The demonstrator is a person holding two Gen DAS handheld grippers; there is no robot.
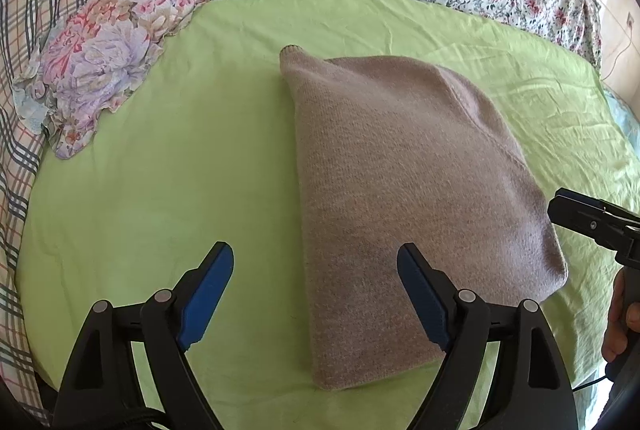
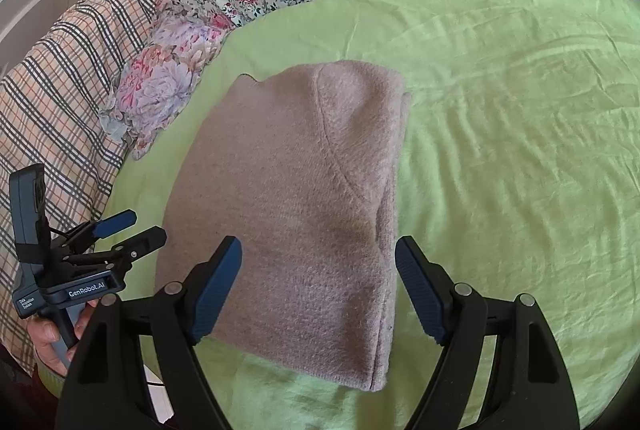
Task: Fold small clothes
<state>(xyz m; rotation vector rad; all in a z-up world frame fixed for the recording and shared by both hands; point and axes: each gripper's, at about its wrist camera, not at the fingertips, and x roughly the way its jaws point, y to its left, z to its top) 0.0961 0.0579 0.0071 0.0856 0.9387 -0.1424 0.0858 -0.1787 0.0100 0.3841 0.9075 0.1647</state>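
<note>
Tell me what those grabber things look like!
Each gripper, left and right, has black plastic arms with silver round pins and blue ridged pads inside its jaws. Seen from the right camera, the left one has a grey handle and white "GenRobot.AI" lettering.

The black plastic left gripper [image 1: 315, 266] carries blue ribbed pads [image 1: 210, 296] on angular fingers, each finger pinned by round silver rivets. The matching right gripper [image 2: 318, 262] shows the same blue pads [image 2: 420, 294]. In the right wrist view, at nine o'clock, the left unit's grey-blue body bears white "GenRobot.AI" lettering, a small label and a grey handle.
</note>
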